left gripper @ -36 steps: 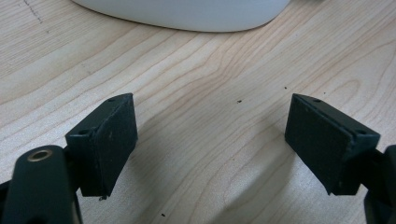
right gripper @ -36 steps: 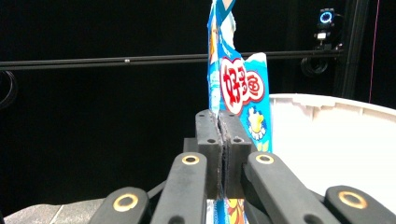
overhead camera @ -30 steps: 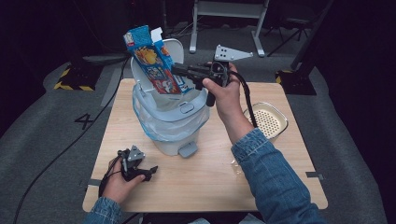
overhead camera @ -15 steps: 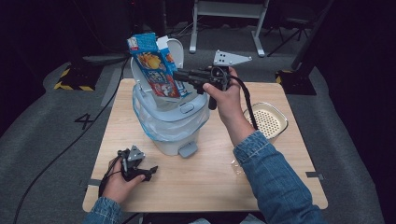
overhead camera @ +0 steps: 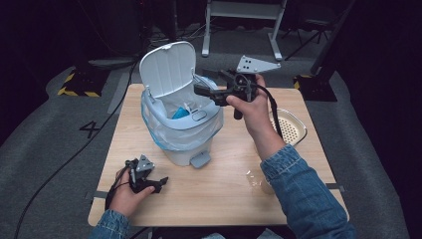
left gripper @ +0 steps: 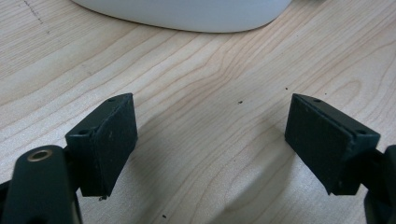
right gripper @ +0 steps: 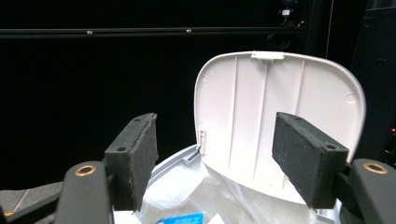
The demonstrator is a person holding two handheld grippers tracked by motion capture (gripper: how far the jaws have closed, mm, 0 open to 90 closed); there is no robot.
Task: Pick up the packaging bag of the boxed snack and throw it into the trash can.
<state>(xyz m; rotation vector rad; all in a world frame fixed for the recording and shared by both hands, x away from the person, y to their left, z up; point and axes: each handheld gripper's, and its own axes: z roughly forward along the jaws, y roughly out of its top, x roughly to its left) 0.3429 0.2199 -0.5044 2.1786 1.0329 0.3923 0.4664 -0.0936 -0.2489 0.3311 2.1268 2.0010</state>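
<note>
A white pedal bin [overhead camera: 185,135] with a clear liner stands at the middle of the wooden table [overhead camera: 224,194], its lid [overhead camera: 166,67] raised. A blue snack packet [overhead camera: 180,113] lies inside it, and its blue edge [right gripper: 180,218] shows low in the right gripper view. My right gripper [overhead camera: 200,90] hovers over the bin's mouth, open and with nothing in it; its pads [right gripper: 135,158] frame the lid [right gripper: 280,107]. My left gripper [overhead camera: 160,182] rests open on the table in front of the bin, pads [left gripper: 109,140] wide apart over bare wood, with the bin's base [left gripper: 187,14] just ahead.
A perforated cream dish [overhead camera: 287,127] sits at the table's right side, partly behind the right forearm. Something small and clear [overhead camera: 254,178] lies near the right sleeve. The bin's pedal [overhead camera: 200,160] points toward the front edge. A metal stand [overhead camera: 244,10] is on the floor behind the table.
The blue snack packet was held up over the bin by the right gripper; it now lies inside the bin and the right gripper is open. The left gripper has stayed put.
</note>
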